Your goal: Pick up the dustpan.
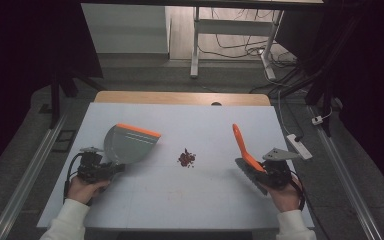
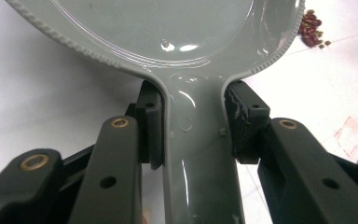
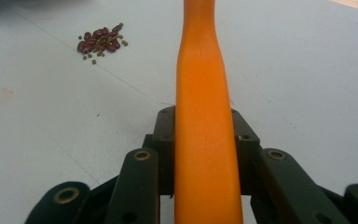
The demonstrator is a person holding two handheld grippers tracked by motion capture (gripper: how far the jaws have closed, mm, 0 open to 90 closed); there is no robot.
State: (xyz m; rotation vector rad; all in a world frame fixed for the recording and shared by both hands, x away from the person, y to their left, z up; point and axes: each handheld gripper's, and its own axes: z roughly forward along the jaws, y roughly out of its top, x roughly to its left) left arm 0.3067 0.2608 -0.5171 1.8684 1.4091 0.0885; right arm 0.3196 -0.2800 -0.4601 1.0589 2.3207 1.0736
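High view: brush (image 1: 244,148) handle points away; dustpan (image 1: 129,144) lip probably right.

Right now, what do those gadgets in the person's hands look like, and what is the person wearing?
Each hand holds a black gripper. The left gripper trails a black cable; the right gripper carries a grey three-cornered plate on top. Up close, the jaws are black links with brass-coloured pivot rings. Both sleeves are white.

High view: overhead, facing 12 o'clock. Gripper views: close, low along jaws. All share the bean pile (image 1: 186,158) (image 2: 311,28) (image 3: 99,41).
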